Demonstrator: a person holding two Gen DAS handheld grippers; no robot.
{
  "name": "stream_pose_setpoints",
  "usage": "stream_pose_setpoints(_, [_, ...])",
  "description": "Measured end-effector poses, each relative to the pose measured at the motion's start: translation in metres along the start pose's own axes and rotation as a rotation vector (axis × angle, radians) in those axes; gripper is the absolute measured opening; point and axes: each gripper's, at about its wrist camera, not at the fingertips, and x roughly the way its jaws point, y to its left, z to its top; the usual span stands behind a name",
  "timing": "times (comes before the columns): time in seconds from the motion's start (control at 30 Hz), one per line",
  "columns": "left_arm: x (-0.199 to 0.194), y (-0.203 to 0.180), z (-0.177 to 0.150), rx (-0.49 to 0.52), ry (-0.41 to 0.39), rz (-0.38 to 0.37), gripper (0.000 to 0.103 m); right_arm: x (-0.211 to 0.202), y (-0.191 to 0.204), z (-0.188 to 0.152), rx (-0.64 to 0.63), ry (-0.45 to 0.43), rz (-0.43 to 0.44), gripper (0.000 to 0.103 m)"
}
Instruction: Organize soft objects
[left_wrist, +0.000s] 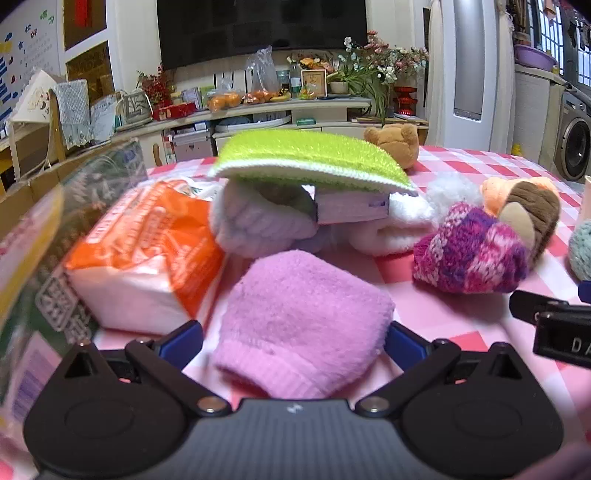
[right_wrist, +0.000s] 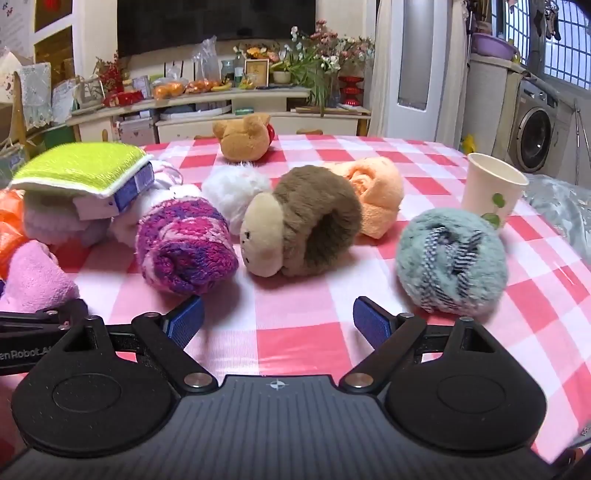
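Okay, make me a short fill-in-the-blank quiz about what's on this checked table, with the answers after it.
1. The green pad rests on top of a pile of pale ____.
2. The paper cup stands ____ on the tablecloth.
3. The pink sock lies between the wide jaws of the ____ gripper.
4. The tissue pack has an ____ wrapper.

Answers: socks; upright; left; orange

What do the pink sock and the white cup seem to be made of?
Pink sock: probably soft fleece or terry knit, matt, with a fuzzy pile and a ribbed cuff. White cup: probably paper, smooth and matt, with thin walls, a rolled rim and a printed green leaf.
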Motion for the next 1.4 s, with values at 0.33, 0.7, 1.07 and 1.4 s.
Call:
stream_pose_setpoints(0.33, [-0.038, 0.018, -0.005, 0.003, -0.043, -0.023, 0.102, -0.012, -0.002, -0.009, 0.056, -0.044, 0.028, 0.103])
stream_pose_setpoints(0.7, [-0.087, 0.062, -0.003, -0.034, -0.101, -0.002, 0.102, -0.035, 0.015, -0.026, 0.042, -0.087, 0.068, 0.103])
stream_pose_setpoints(1.07, [-0.133, 0.113, -0.015, -0.094, -0.158, 0.06, 0.102, -0.062, 0.046, -0.032, -0.035, -0.142, 0.139, 0.103])
stream_pose_setpoints(1.4, [-0.153, 0.148, -0.03, -0.144, -0.183, 0.106, 0.102, -0.091, 0.061, -0.045, -0.118, -0.205, 0.199, 0.103])
